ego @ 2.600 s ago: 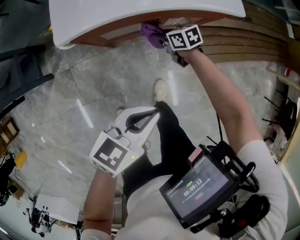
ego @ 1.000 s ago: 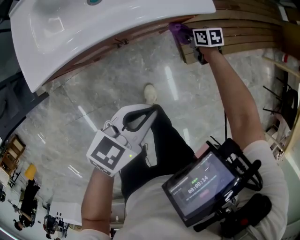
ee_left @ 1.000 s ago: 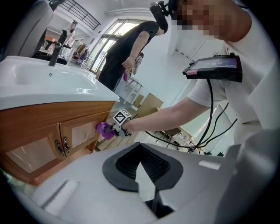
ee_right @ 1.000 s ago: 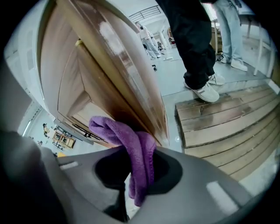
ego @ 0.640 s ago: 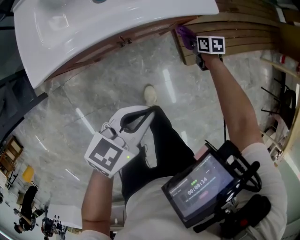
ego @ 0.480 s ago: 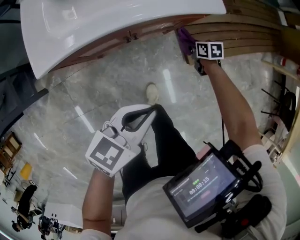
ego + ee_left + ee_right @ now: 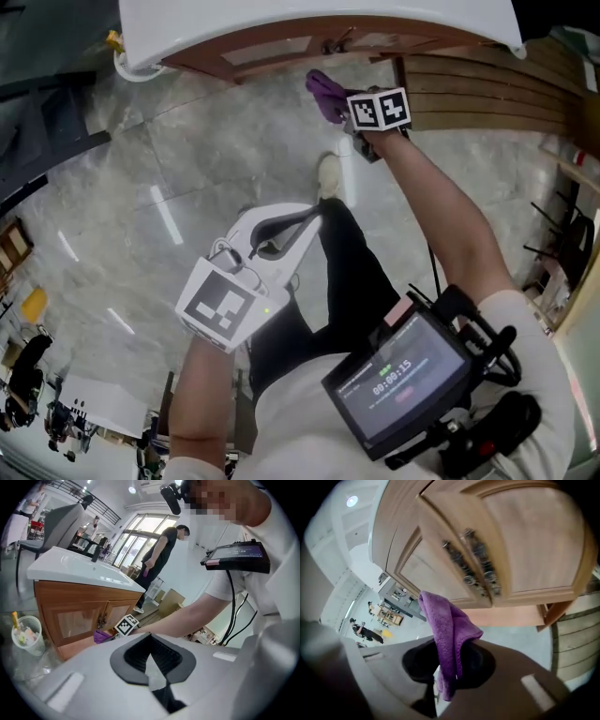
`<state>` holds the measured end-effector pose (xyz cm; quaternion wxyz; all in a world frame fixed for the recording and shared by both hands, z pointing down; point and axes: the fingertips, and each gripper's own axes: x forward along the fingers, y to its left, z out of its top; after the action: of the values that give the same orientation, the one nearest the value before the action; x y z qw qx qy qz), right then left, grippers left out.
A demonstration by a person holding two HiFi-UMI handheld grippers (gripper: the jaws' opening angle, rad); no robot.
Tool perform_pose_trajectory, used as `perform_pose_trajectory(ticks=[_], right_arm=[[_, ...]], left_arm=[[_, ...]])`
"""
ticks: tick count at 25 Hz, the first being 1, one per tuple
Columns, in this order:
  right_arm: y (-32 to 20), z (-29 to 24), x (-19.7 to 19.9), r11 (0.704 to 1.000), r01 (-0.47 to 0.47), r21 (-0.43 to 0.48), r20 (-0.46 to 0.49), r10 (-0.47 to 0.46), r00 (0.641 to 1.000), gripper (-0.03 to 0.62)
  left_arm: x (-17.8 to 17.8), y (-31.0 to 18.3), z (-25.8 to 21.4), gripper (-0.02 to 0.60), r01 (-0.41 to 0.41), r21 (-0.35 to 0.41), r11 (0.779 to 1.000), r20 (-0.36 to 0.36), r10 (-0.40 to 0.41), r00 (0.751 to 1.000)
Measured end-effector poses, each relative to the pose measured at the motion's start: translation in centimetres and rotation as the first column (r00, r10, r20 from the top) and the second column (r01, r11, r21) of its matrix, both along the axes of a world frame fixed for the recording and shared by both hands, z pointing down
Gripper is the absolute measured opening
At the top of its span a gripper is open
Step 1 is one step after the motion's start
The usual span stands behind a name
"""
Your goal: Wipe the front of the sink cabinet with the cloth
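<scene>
A purple cloth (image 7: 324, 91) hangs from my right gripper (image 7: 343, 111), which is shut on it, and in the right gripper view the cloth (image 7: 446, 629) drapes over the gripper (image 7: 444, 668). It is held just off the wooden sink cabinet front (image 7: 272, 49), below the two door handles (image 7: 477, 569). The white sink (image 7: 309, 14) tops the cabinet. My left gripper (image 7: 302, 220) is shut on nothing and held low over the floor, away from the cabinet. The left gripper (image 7: 150, 657) looks towards the cabinet (image 7: 75, 616).
A small bin (image 7: 27, 634) with items in it stands at the cabinet's left end. Wooden slats (image 7: 487, 89) lie to the cabinet's right. My shoe (image 7: 328, 176) is on the marble floor. A person (image 7: 161, 559) stands farther back.
My right gripper has carried the cloth left from the cabinet's right corner to under the door handles and slightly away from the front. The left gripper has hardly moved.
</scene>
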<state>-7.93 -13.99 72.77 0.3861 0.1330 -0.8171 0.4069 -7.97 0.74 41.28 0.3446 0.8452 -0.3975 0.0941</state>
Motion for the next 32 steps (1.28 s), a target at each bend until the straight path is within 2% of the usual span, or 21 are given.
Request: perform_pose_trajectory(ticks=[7, 13, 21, 27, 32], right_arm=[[6.2, 0.8, -14.3, 0.993, 0.113, -0.025, 0.090, -0.110, 0.990, 0.060], [8.4, 2.4, -20.5, 0.987, 0.159, -0.039, 0.106, -0.154, 0.982, 0.060], [6.2, 4.1, -21.8, 0.995, 0.080, -0.055, 0.081, -0.075, 0.994, 0.061], [4.2, 4.8, -20.0, 0.998, 0.032, -0.046, 0.068, -0.029, 0.997, 0.060], [1.9, 4.9, -16.8, 0.999, -0.032, -0.043, 0.065, 0.035, 0.997, 0.060]], left_arm=[[-5.4, 4.1, 0.9, 0.003, 0.102, -0.008, 0.995, 0.019, -0.101, 0.995], [-8.6, 5.7, 2.1, 0.003, 0.179, -0.007, 0.984, 0.020, -0.178, 0.984], [-9.3, 6.4, 2.7, 0.003, 0.213, -0.015, 0.977, 0.003, -0.213, 0.977], [-8.6, 5.8, 3.2, 0.003, 0.183, -0.035, 0.982, -0.012, -0.184, 0.983], [-7.1, 4.4, 3.2, 0.002, 0.131, -0.032, 0.991, -0.009, -0.131, 0.991]])
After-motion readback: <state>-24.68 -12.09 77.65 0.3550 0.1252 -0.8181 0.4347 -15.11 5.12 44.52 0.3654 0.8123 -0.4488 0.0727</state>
